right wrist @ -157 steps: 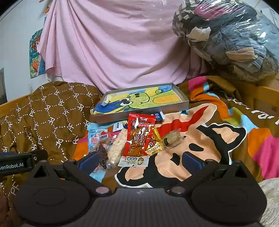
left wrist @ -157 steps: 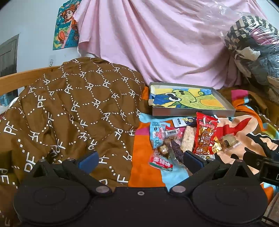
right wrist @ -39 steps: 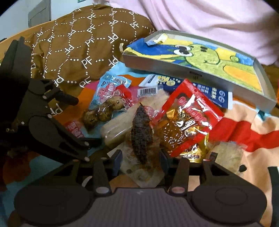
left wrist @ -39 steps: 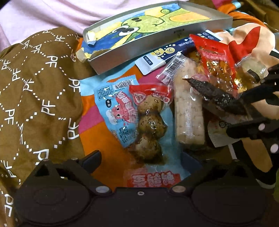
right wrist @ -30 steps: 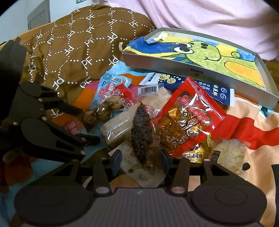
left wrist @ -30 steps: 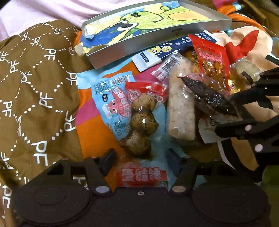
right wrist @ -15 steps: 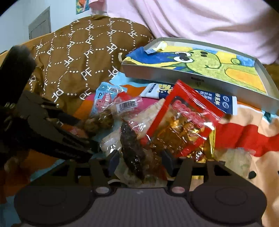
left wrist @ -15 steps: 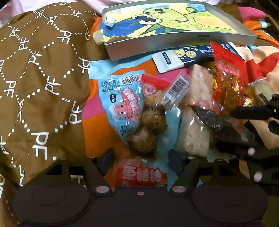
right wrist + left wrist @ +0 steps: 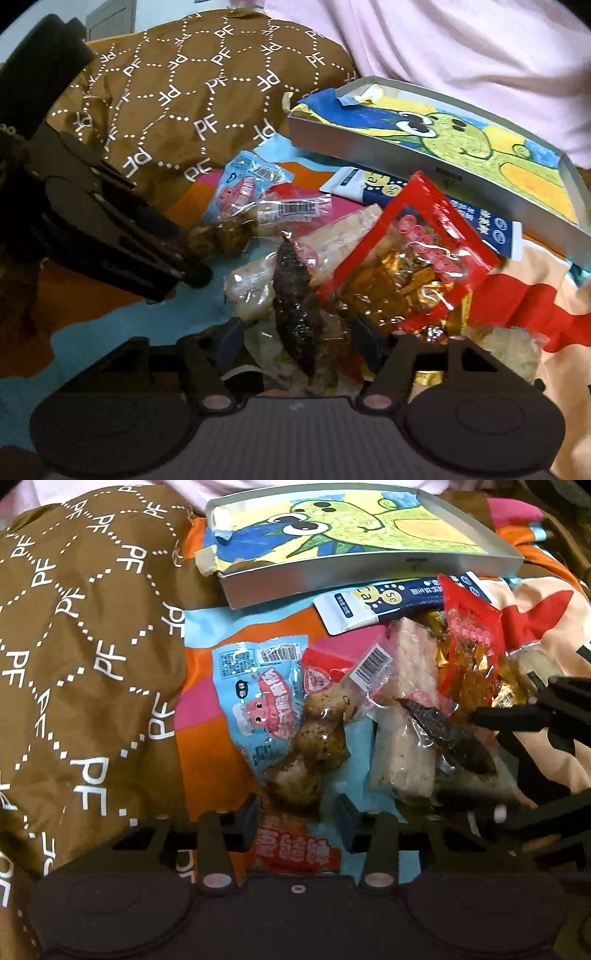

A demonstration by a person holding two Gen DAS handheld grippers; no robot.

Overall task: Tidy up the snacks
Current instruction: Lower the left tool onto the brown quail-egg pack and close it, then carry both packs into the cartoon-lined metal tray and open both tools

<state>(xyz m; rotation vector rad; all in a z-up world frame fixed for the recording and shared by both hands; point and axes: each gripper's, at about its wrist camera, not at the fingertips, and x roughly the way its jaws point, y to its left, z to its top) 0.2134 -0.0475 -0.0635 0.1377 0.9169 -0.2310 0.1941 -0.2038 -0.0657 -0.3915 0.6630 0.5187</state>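
- Where the snacks lie heaped on my bed, the pack of brown braised eggs [image 9: 314, 746] sits at the near middle, its lower end between the fingers of my left tool [image 9: 301, 818], whose jaws have just been closing in; the pads stand right at the wrapper's sides, though I cannot tell for certain that they press it.
- My right tool [image 9: 295, 341] has also just been closing, and its fingers now pinch the clear pack with the dark dried strip [image 9: 299, 317], which stands up between them.
- A pale rice-cake bar [image 9: 406, 734] lies just beside the eggs, partly under the dark strip's wrapper.
- A blue octopus packet [image 9: 258, 701] lies against the eggs on the other side, partly under them.
- A red bag [image 9: 410, 254] with golden-brown pieces leans against the heap on the right, touching the rice-cake bar.
- A navy-and-white sachet [image 9: 373, 602] lies flat behind the pile, just in front of the tray.
- The grey tray [image 9: 332, 574], lined with a green cartoon drawing, sits beyond all the snacks and holds none of them.
- A red-lettered wrapper [image 9: 295, 853] lies under my left tool.
- The colourful bedspread [image 9: 207, 746] carries everything; a brown patterned quilt [image 9: 85, 657] is bunched to the left.
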